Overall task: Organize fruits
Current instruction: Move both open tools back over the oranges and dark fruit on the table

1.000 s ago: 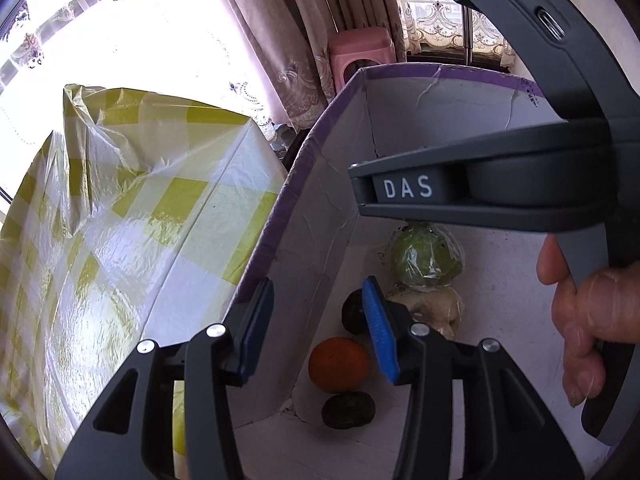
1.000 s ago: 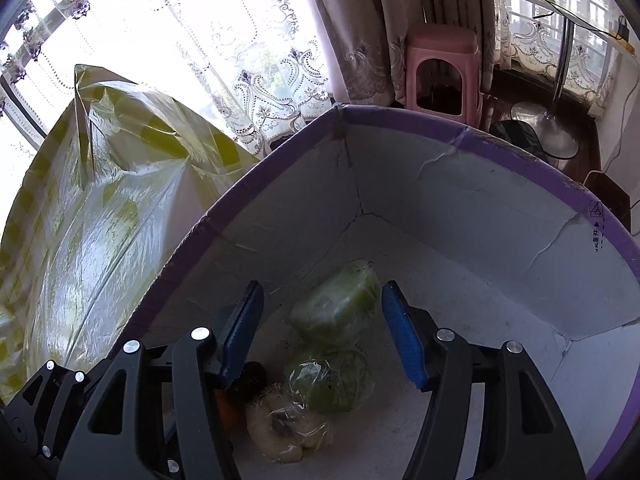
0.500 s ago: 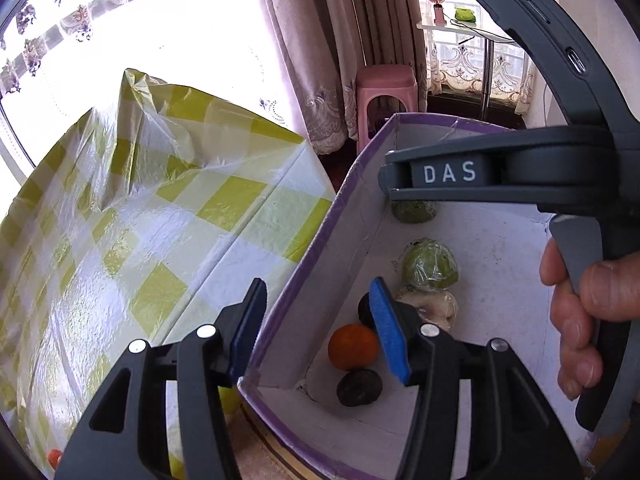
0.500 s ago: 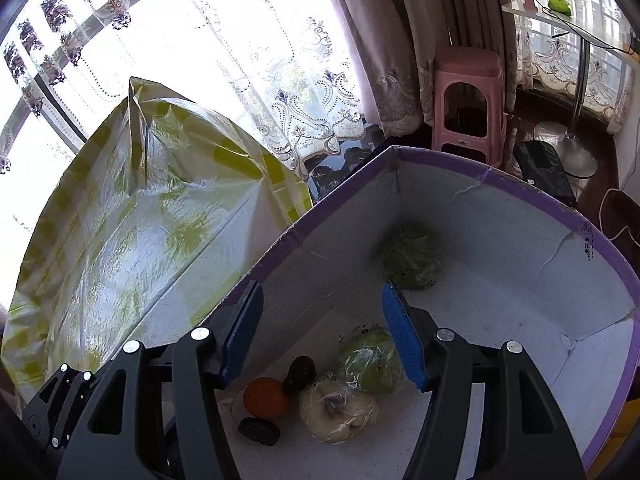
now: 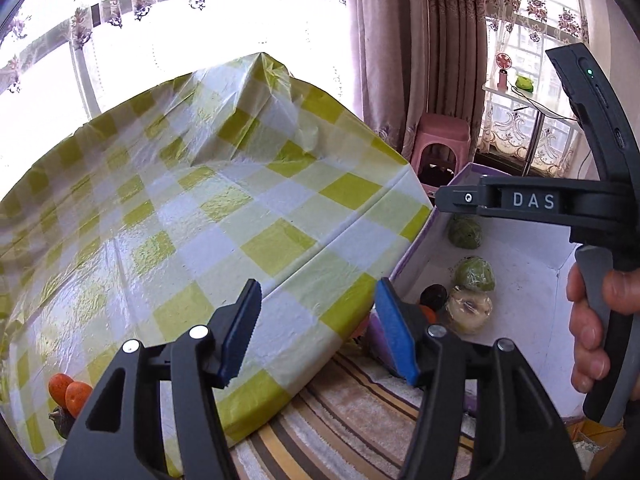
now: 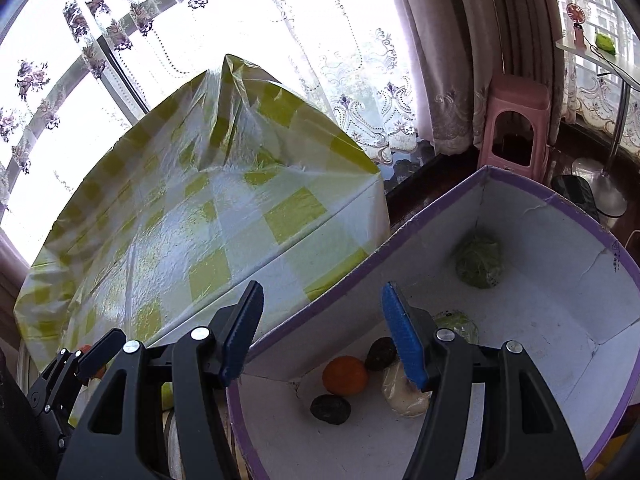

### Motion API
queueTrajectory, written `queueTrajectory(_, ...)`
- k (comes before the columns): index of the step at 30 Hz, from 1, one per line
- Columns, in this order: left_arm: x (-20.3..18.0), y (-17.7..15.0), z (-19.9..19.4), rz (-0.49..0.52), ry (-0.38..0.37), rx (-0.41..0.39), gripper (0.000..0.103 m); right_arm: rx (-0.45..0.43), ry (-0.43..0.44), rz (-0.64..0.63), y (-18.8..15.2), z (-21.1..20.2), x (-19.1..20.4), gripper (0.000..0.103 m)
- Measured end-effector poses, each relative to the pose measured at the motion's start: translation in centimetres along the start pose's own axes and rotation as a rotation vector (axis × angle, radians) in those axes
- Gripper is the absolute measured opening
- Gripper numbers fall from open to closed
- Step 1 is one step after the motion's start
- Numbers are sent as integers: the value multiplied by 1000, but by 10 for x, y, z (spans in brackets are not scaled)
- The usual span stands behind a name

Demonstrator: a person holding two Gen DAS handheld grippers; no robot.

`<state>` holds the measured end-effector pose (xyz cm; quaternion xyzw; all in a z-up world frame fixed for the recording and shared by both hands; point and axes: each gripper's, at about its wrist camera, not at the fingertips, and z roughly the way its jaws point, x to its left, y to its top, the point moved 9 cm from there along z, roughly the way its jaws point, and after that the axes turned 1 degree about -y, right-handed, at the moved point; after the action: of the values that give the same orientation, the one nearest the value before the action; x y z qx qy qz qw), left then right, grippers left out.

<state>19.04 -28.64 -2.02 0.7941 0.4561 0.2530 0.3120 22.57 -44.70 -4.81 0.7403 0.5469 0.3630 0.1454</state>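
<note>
A white box with a purple rim [image 6: 440, 208] stands on the floor beside the table. Inside lie an orange [image 6: 345, 375], two dark fruits [image 6: 330, 409], a pale wrapped fruit [image 6: 402, 398] and two green wrapped fruits [image 6: 479, 262]. My right gripper [image 6: 322, 330] is open and empty above the box's near wall. My left gripper [image 5: 318, 330] is open and empty over the table's corner. Two oranges [image 5: 68, 394] lie on the table at the lower left. The box [image 5: 416, 248] and the right gripper's body [image 5: 532, 204] also show in the left wrist view.
The table wears a yellow-and-white checked plastic cloth [image 5: 200, 216]. A striped rug [image 5: 352, 420] covers the floor below. A pink stool [image 6: 514, 120] stands by the curtains, and a glass side table [image 5: 532, 104] stands at the far right.
Both grippers have risen and pulled back from the box toward the table. A green wrapped fruit left the right gripper and now lies at the far end of the box.
</note>
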Motion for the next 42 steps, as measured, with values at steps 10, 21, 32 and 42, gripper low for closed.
queueTrajectory(10, 61, -21, -37, -127, 59, -39, 60, 14, 24, -175, -33, 4, 76, 75)
queueTrajectory(21, 156, -57, -95, -326, 165, -80, 76, -61, 3, -359, -48, -7, 151, 87)
queueTrajectory(32, 227, -113, -136, -452, 314, -48, 98, -99, -84, -487, -64, -7, 190, 89)
queueTrajectory(42, 264, -147, -130, -484, 343, 29, 101, 8, 161, -519, -97, 1, 241, 89)
